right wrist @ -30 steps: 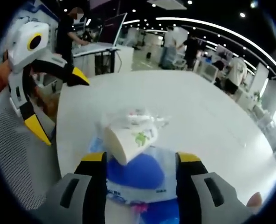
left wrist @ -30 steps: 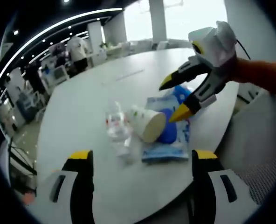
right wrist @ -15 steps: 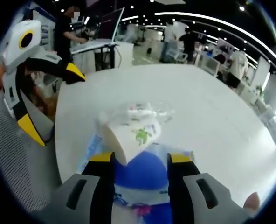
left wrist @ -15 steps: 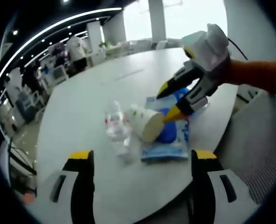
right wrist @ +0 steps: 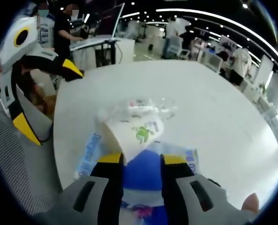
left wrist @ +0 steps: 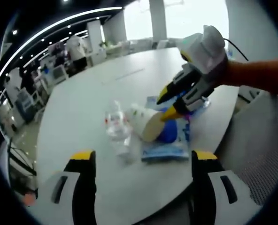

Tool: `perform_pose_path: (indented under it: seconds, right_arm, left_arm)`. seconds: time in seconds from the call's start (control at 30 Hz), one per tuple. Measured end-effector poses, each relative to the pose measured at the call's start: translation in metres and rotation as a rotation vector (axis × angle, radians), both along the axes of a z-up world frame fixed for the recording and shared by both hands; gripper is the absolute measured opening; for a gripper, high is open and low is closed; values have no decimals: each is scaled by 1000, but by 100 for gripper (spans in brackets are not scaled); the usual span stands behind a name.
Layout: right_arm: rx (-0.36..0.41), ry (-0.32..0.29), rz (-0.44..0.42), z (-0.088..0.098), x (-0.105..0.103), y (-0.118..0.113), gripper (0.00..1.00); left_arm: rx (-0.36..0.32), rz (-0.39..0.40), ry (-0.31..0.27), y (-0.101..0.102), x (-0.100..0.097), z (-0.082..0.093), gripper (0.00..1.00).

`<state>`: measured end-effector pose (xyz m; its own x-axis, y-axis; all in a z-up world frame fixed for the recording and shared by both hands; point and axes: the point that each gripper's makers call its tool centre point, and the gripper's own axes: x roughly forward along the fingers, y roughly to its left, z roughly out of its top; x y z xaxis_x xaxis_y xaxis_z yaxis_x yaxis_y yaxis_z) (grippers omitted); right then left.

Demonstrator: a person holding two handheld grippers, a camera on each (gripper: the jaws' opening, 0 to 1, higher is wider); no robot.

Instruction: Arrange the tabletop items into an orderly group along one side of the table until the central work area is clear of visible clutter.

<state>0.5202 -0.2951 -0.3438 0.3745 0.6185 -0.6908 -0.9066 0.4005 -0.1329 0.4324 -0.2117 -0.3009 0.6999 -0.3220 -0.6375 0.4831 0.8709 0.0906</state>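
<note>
The right gripper (left wrist: 166, 102) is reaching in from upper right, jaws narrowly parted over the blue packet (left wrist: 169, 140). The paper cup (left wrist: 146, 123) is lying sideways at centre frame on the worktop (left wrist: 82, 108), mouth pointing lower right. The left gripper (left wrist: 139, 161) is hovering, jaws spread.

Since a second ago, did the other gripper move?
Yes. In the left gripper view the right gripper came down toward the paper cup; its fingers sit closer together.

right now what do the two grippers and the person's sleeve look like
Both grippers have grey bodies with black fingers tipped in yellow. The right gripper carries a white housing with a yellow ring around its lens and a thin dark cable behind. The left gripper looks the same. The sleeve behind the right gripper is orange.
</note>
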Motion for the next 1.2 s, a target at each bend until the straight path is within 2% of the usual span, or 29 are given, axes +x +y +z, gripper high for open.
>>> perform_pose_path:
  seconds: [0.43, 0.57, 0.8, 0.87, 1.2]
  right_arm:
    - [-22, -10, -22, 0, 6, -10, 20]
    - [-31, -27, -8, 0, 7, -9, 13]
    - [-33, -47, -1, 3, 10, -10, 10]
    - [-32, -60, 5, 6, 12, -10, 4]
    - [-36, -74, 18, 10, 13, -10, 2]
  left_arm:
    - [4, -4, 7, 0, -1, -1, 79]
    - [4, -3, 8, 0, -1, -1, 79]
    - [5, -2, 9, 1, -1, -1, 79]
    - [5, -2, 10, 1, -1, -2, 79]
    - [7, -1, 13, 1, -2, -2, 79]
